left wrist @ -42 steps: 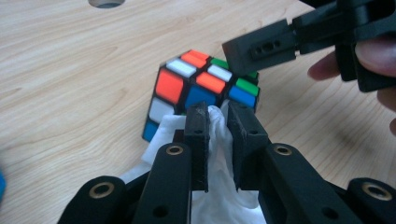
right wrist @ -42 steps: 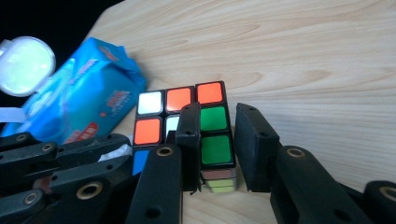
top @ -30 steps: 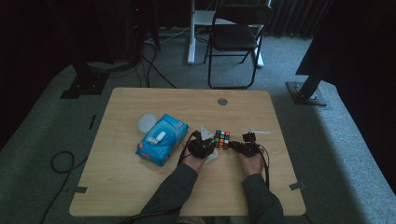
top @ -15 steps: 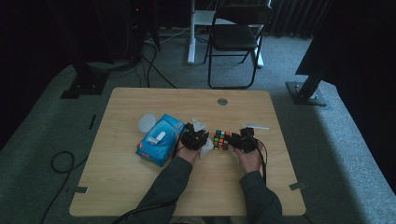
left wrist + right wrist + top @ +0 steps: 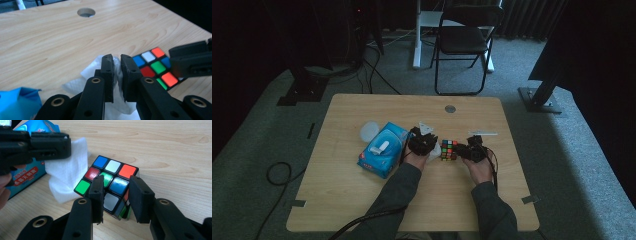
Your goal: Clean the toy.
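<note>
Over the last second both hands have slid a little way up the desk [image 5: 337, 200], away from the person, and the puzzle cube [image 5: 449, 149] has gone with them. The left tongs [image 5: 116, 65] now carry their white tissue [image 5: 85, 80] closer beside the blue tissue pack [image 5: 383, 150]. The right tongs [image 5: 115, 192] have just been closing, their jaws straddling a corner of the cube.

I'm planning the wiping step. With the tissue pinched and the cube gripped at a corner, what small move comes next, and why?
Probably bring the left tongs, shut on the white tissue, across onto the cube. The tissue hangs just beside the cube's top face, and the right tongs, which have just been closing, straddle its near corner to steady it.
</note>
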`<state>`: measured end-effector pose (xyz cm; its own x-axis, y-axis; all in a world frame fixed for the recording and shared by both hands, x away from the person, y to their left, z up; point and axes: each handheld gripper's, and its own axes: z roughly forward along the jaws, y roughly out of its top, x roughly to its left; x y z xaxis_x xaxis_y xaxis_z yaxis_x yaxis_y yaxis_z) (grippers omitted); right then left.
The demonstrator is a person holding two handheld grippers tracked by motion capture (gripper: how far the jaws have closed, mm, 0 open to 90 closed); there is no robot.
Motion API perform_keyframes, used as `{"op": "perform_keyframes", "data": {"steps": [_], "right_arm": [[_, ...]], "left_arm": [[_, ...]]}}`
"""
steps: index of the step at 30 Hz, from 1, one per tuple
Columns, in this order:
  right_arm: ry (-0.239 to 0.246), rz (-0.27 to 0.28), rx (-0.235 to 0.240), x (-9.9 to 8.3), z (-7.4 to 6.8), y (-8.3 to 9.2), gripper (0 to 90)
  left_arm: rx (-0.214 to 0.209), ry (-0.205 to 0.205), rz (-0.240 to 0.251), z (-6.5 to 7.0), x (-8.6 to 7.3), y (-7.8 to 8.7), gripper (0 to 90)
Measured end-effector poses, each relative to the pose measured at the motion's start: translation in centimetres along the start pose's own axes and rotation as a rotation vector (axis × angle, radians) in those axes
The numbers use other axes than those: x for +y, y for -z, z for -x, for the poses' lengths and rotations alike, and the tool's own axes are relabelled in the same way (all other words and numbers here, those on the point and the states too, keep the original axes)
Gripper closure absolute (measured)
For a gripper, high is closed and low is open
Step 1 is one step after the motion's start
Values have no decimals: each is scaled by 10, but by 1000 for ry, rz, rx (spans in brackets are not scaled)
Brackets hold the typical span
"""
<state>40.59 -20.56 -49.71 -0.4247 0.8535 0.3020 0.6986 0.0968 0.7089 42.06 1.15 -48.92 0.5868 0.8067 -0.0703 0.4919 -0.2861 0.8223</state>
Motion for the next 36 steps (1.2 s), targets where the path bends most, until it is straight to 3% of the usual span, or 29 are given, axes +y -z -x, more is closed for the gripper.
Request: {"op": "perform_keyframes", "data": {"steps": [3,5,11,16,19,24,26,32,34,36], "right_arm": [[-1,0,1,0,0,0,654],[-5,3,5,0,1,0,653],[-3,6,1,0,1,0,654],[-3,8,1,0,1,-1,654],[2,10,-1,-1,1,-1,655],[-1,13,1,-1,1,-1,655],[0,14,0,-1,1,-1,655],[1,17,0,-2,1,-1,655],[0,18,0,-2,1,-1,655],[0,18,0,-2,1,-1,655]], "left_arm": [[-20,4,27,3,5,3,822],[-49,40,44,1,4,3,826],[-91,162,-1,-3,-17,-11,844],[-90,125,-65,3,-25,-20,843],[-89,96,-79,6,-26,-20,820],[-56,77,-57,3,-20,-8,612],[-64,94,-60,1,-21,-3,566],[-97,75,-86,4,-33,2,452],[-112,57,-120,7,-39,-2,443],[-129,44,-139,8,-41,-6,518]]}}
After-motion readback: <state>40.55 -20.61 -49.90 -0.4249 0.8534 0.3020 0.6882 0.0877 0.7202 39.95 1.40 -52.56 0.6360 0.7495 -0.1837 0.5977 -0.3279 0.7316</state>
